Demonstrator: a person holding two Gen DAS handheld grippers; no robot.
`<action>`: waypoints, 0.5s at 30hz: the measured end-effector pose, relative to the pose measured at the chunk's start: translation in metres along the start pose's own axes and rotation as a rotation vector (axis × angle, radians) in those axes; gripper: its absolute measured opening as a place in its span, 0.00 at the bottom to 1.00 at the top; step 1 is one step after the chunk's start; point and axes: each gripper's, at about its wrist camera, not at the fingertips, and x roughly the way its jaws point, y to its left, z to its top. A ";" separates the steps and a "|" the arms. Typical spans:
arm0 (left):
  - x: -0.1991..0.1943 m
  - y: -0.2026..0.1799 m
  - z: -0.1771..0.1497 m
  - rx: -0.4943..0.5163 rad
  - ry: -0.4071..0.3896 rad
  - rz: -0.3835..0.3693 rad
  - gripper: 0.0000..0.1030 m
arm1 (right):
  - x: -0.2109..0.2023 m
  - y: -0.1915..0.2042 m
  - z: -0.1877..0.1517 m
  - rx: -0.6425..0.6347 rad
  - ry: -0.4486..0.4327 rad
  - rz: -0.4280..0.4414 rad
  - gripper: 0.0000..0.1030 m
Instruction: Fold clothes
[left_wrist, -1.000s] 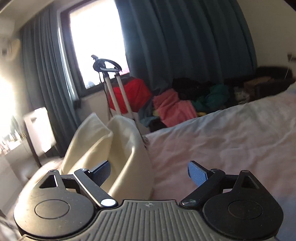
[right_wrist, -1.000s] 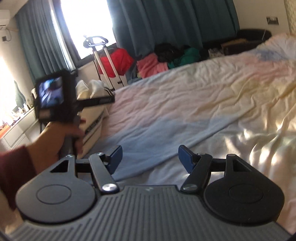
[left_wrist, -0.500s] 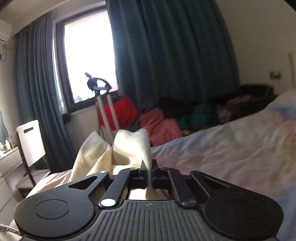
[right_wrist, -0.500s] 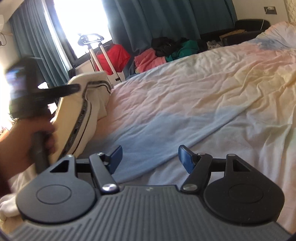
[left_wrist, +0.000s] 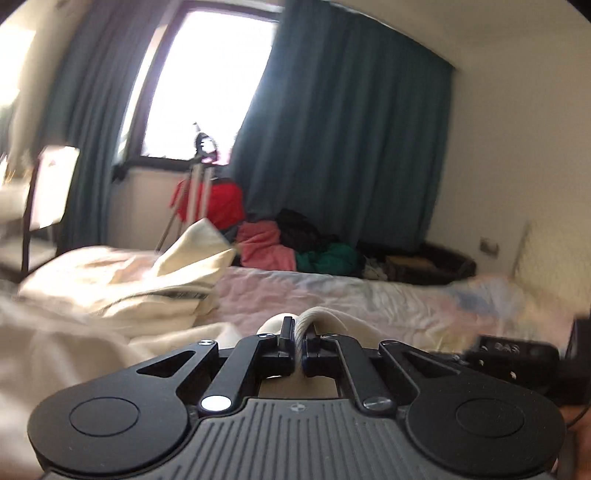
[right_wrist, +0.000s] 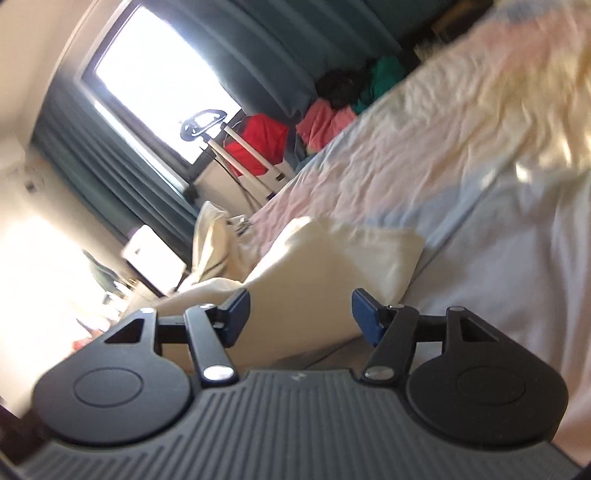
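Note:
A cream garment (left_wrist: 122, 280) lies bunched on the bed at the left. My left gripper (left_wrist: 298, 343) is shut on a ribbed edge of this cream garment (left_wrist: 314, 318), pinched between the jaws. In the right wrist view the same cream garment (right_wrist: 325, 269) lies on the bed sheet straight ahead of the open right gripper (right_wrist: 299, 314), part of the cloth sitting between its blue pads (right_wrist: 364, 314). The right gripper holds nothing. Its view is tilted and blurred.
The bed (left_wrist: 388, 295) carries a pastel pink, blue and yellow sheet (right_wrist: 443, 155). Behind it lie piled red, pink, green and black clothes (left_wrist: 288, 243), a red suitcase with a white handle (right_wrist: 255, 144), teal curtains and a bright window. A chair (left_wrist: 48, 195) stands at the left.
The left gripper closed on the cream garment and pulled it down onto the bed. The right gripper stayed open, rolled sideways and moved up to the garment.

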 end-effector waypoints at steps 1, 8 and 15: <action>-0.005 0.009 -0.001 -0.056 -0.008 -0.001 0.03 | -0.001 -0.002 -0.001 0.033 0.006 0.012 0.63; -0.019 0.060 0.013 -0.288 -0.058 -0.012 0.04 | 0.031 -0.020 -0.018 0.222 0.121 0.093 0.64; -0.024 0.110 0.010 -0.414 -0.070 0.014 0.04 | 0.086 -0.040 -0.030 0.394 0.209 0.048 0.64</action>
